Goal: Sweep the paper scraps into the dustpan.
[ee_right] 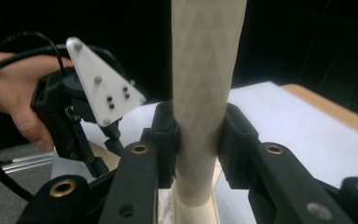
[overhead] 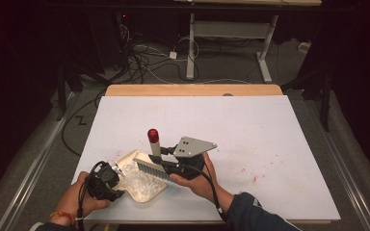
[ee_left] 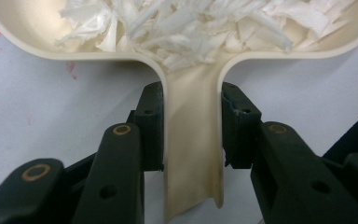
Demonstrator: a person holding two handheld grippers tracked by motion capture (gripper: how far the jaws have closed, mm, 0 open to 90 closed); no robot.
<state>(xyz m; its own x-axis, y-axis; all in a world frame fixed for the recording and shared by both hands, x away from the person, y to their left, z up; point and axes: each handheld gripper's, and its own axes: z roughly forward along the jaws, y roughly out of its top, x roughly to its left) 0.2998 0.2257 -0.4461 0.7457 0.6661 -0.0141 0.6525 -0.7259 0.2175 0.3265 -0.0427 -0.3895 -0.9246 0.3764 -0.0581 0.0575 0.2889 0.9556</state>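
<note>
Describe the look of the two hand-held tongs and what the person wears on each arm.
Both tongs are black, with brass-ringed pivots and a trailing black cable. The right tongs carry a grey three-cornered plate dotted with screws. The left tongs have blocky black pads. A dark blue sleeve covers the right arm; an orange-red wristband circles the left wrist.

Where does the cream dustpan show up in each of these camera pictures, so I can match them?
High view: the dustpan lies near the table's front edge, left of centre, with the left gripper at its handle.
Left gripper view: its handle runs up the middle between the jaws, pan across the top.
Right gripper view: I cannot pick it out for sure.
Shared landmark: the white shreds in the pan.
</note>
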